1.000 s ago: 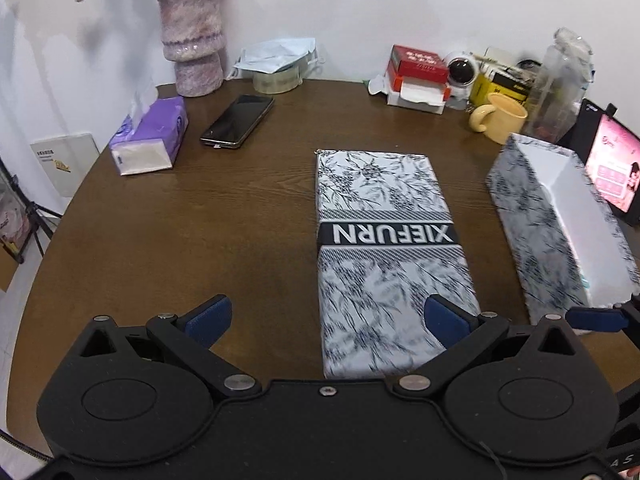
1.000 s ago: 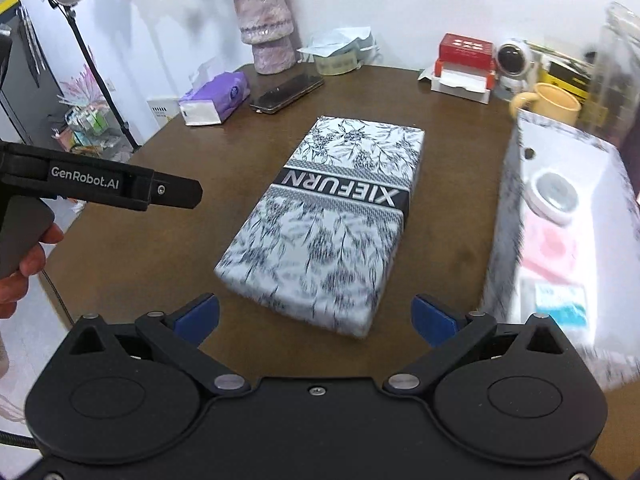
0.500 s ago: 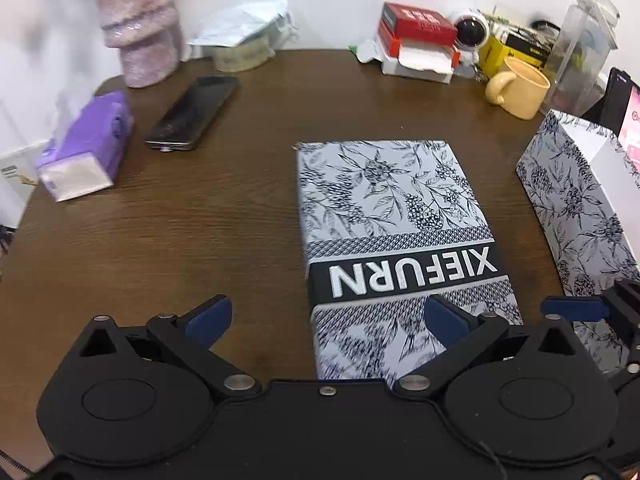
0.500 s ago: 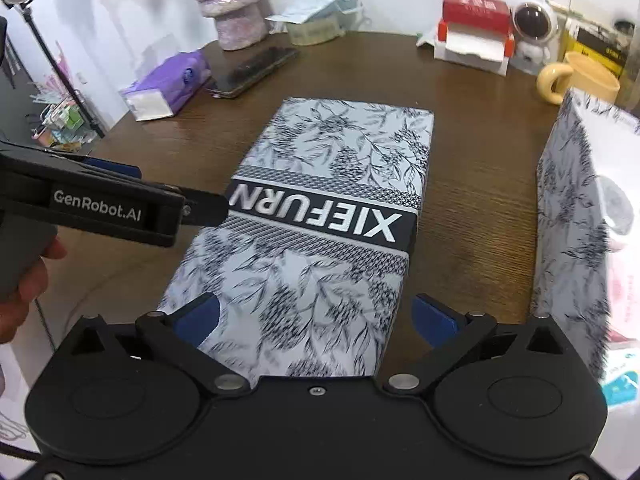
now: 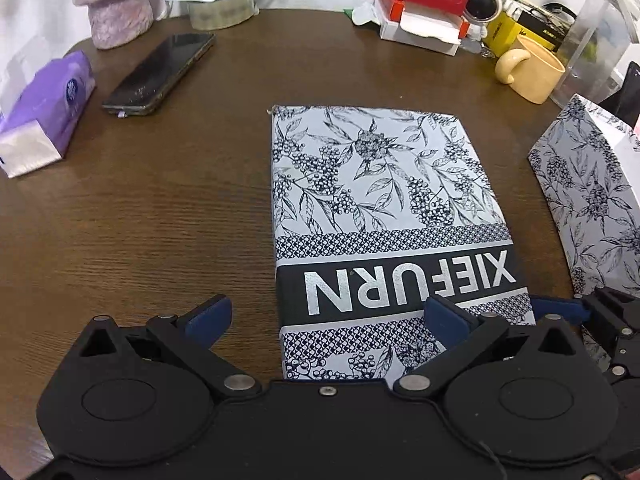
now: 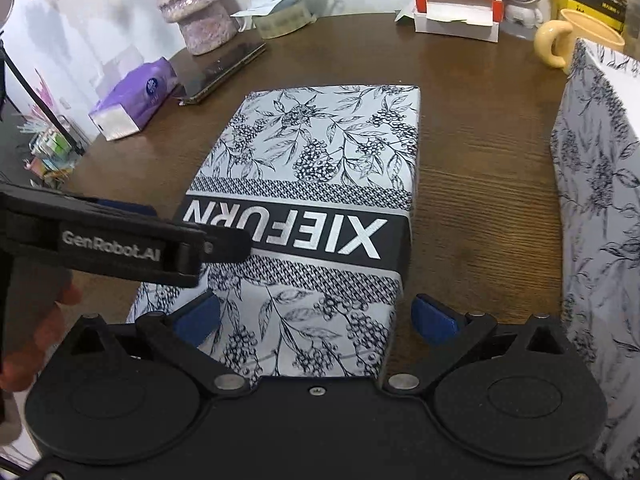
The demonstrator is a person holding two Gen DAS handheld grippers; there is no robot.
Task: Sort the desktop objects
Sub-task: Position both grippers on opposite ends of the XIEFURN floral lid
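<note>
Both spread wide, the left hand-held gripper [image 5: 326, 316] and right hand-held gripper [image 6: 316, 316] straddle the near end of the floral XIEFURN box lid [image 5: 384, 216], lying flat on the worktop [image 5: 160, 220] toward 12 o'clock, the open box [image 6: 600, 184] at 3 o'clock.

Black left gripper [image 5: 326, 314] with blue-padded fingers [image 5: 208, 316], silver screws, "GenRobot.AI" lettering.

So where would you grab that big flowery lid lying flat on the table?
By its two long side edges near the close end, one gripper per side. The lid lies flat on the table and looks too wide for one pair of jaws. The left gripper and right gripper, both open, already sit at that end.
</note>
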